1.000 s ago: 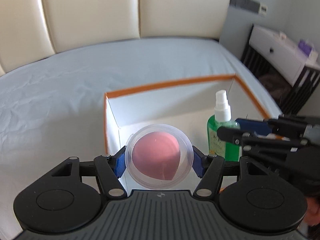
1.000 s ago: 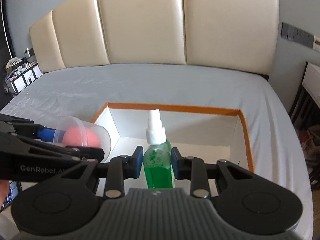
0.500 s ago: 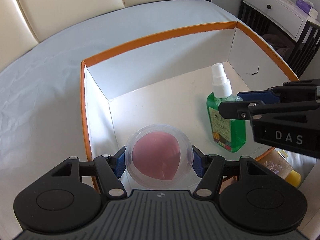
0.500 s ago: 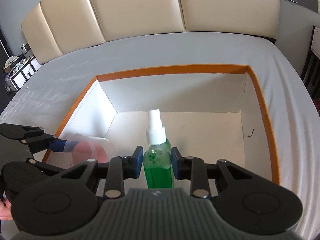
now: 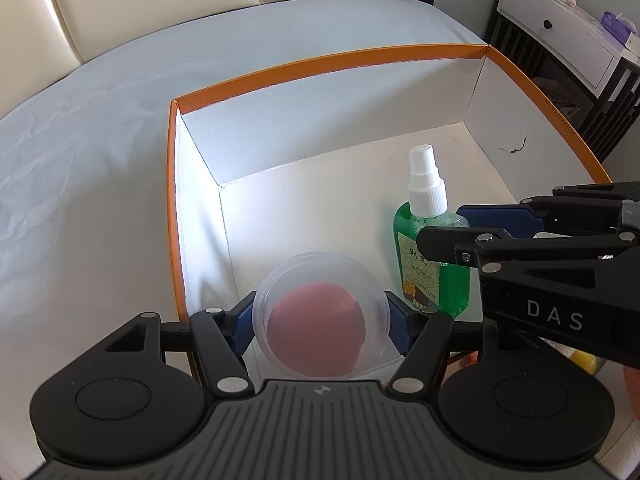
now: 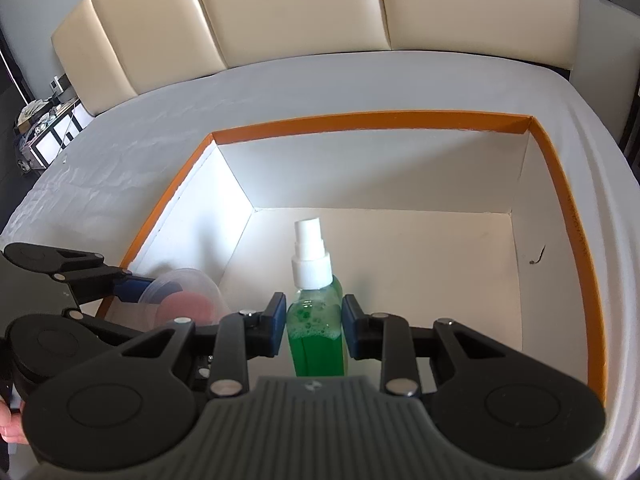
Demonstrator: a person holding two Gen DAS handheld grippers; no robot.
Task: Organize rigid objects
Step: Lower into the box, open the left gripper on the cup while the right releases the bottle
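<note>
The left gripper (image 5: 322, 316) pinches a clear cup (image 5: 322, 314) by its sides, its blue pads pressed against the rim at 9 and 3 o'clock. Inside the cup sits a pink ball (image 5: 316, 330). The cup hangs just inside the box (image 5: 320, 66), in the corner at 7 o'clock of the left wrist view, near the left wall.

The right gripper (image 6: 314, 322) clamps a green bottle (image 6: 316, 320) between its blue pads, gripping the body just below the white sprayer (image 6: 310, 256). The bottle stands upright over the white floor of the box; whether its base touches the floor is hidden by the gripper body, so I cannot tell. Foam shows at the top of the green liquid.

In the left view the bottle is at 2 o'clock from the cup, close beside it but apart. The box has an orange rim and white walls and sits on a pale grey bed (image 6: 280, 80), with a cream headboard (image 6: 280, 8) at 12 o'clock. A small dark mark (image 6: 536, 258) shows on the box's right wall.
</note>
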